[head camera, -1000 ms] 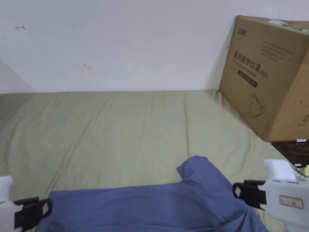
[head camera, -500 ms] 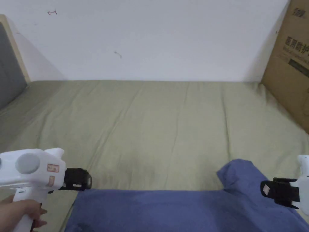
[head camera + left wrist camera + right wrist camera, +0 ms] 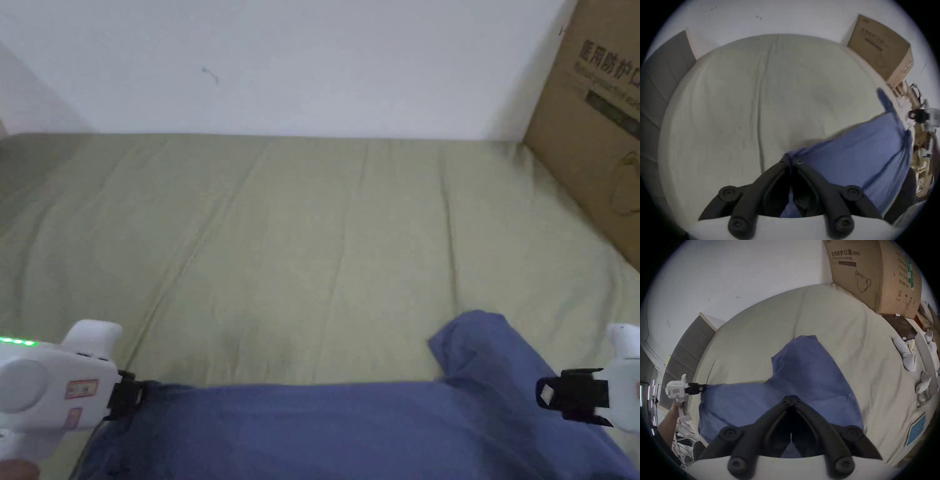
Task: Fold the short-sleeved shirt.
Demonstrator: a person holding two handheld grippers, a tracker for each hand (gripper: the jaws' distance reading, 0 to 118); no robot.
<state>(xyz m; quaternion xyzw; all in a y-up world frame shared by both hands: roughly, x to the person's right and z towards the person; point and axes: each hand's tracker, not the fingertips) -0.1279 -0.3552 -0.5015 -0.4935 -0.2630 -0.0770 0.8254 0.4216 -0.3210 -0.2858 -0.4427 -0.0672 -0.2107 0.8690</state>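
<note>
Gripping a corner of the shirt (image 3: 851, 162), the left gripper (image 3: 790, 160) has its jaws pressed together with blue cloth pinched between their tips; in the head view this gripper (image 3: 128, 397) sits at 8 o'clock, touching the shirt's (image 3: 325, 431) left edge. A hand (image 3: 674, 407) holds its white handle, seen at 9 o'clock in the right gripper view, where the left gripper (image 3: 700, 388) meets the shirt's (image 3: 802, 378) corner.

The right gripper (image 3: 791, 398) also has its jaws brought together at the tips, over the blue cloth; whether cloth lies between them cannot be told. In the head view it (image 3: 550, 395) sits at 4 o'clock, at the shirt's right side, beside a sleeve (image 3: 475, 350) that points toward 12 o'clock.

The shirt is stretched between the two grippers along the near edge of the bed (image 3: 325, 237), which is covered by a pale green sheet. A cardboard box (image 3: 594, 112) stands on the bed at 2 o'clock, against the white wall (image 3: 281, 62). A grey headboard (image 3: 664, 78) stands at 9 o'clock in the left gripper view.
</note>
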